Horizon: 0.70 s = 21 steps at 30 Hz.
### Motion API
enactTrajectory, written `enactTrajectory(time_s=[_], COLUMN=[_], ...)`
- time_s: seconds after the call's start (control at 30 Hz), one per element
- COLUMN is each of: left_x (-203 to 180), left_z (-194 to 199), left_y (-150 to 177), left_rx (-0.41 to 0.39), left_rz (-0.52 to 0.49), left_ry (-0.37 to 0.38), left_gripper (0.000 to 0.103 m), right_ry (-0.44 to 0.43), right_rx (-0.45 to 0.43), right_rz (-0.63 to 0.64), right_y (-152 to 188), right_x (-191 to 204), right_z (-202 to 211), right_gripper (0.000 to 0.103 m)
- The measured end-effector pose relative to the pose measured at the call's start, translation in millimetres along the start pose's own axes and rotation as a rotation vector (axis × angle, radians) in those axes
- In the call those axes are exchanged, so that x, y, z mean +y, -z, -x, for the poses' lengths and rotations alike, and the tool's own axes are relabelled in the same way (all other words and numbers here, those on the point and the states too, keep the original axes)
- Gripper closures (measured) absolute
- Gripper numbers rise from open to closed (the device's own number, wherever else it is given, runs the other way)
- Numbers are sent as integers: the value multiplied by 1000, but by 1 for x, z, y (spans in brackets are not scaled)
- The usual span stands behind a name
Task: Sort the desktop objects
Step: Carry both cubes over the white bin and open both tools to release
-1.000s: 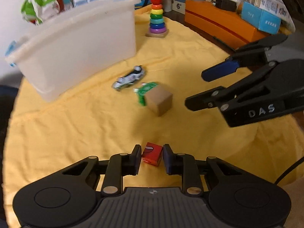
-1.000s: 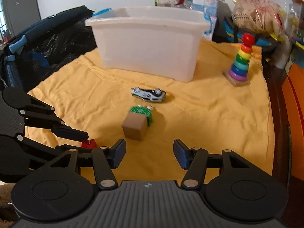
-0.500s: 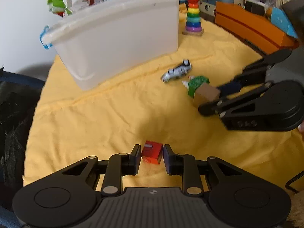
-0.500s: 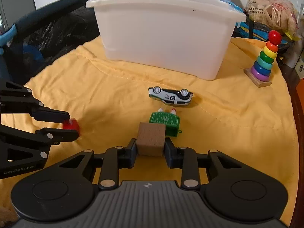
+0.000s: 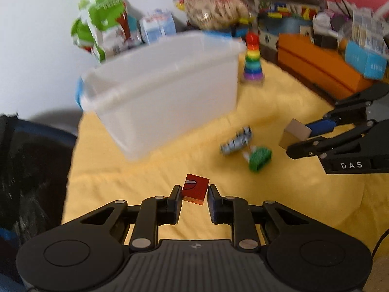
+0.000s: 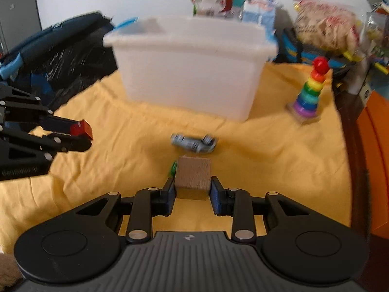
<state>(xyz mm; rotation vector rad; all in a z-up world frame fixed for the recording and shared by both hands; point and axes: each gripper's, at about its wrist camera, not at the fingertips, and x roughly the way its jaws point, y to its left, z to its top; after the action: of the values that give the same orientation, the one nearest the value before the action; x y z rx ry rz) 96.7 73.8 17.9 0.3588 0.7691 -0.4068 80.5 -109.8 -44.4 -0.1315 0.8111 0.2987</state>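
My left gripper (image 5: 194, 192) is shut on a small red block (image 5: 195, 188) and holds it above the yellow cloth (image 5: 150, 170). My right gripper (image 6: 193, 189) is shut on a plain wooden cube (image 6: 193, 178), also lifted off the cloth. Each shows in the other view: the red block (image 6: 81, 129) at left, the wooden cube (image 5: 294, 133) at right. A white plastic bin (image 5: 165, 85) stands at the back. A toy car (image 6: 194, 142) lies upside down on the cloth, with a green toy (image 5: 259, 158) beside it.
A rainbow ring stacker (image 6: 310, 92) stands at the back right of the cloth. An orange box (image 5: 321, 68) and cluttered packages line the far right. Snack bags (image 5: 102, 29) sit behind the bin. A dark bag (image 6: 56, 56) lies off the cloth's left edge.
Both grippers have risen off the cloth with their blocks. The right gripper closed on the wooden cube about half a second ago. The views have tilted up toward the bin.
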Motion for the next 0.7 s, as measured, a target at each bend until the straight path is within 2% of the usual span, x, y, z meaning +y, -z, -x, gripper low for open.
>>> enactTrajectory(time_s=[0.17, 0.27, 0.5, 0.7], left_x=[12, 15, 28, 41], left_z=[31, 38, 25, -4], left_y=[-36, -57, -98, -128], left_rx=[-97, -136, -175, -165], left_rz=[14, -11, -5, -7], left_ry=[-32, -64, -113, -144], left_gripper=[77, 77, 77, 77], right_ry=[32, 31, 27, -1], right_rx=[-88, -142, -239, -277], right_rz=[49, 64, 108, 61], right_y=[-30, -51, -97, -141], right_x=[-8, -13, -21, -36], right_z=[22, 33, 29, 8], right_gripper=[70, 70, 70, 70])
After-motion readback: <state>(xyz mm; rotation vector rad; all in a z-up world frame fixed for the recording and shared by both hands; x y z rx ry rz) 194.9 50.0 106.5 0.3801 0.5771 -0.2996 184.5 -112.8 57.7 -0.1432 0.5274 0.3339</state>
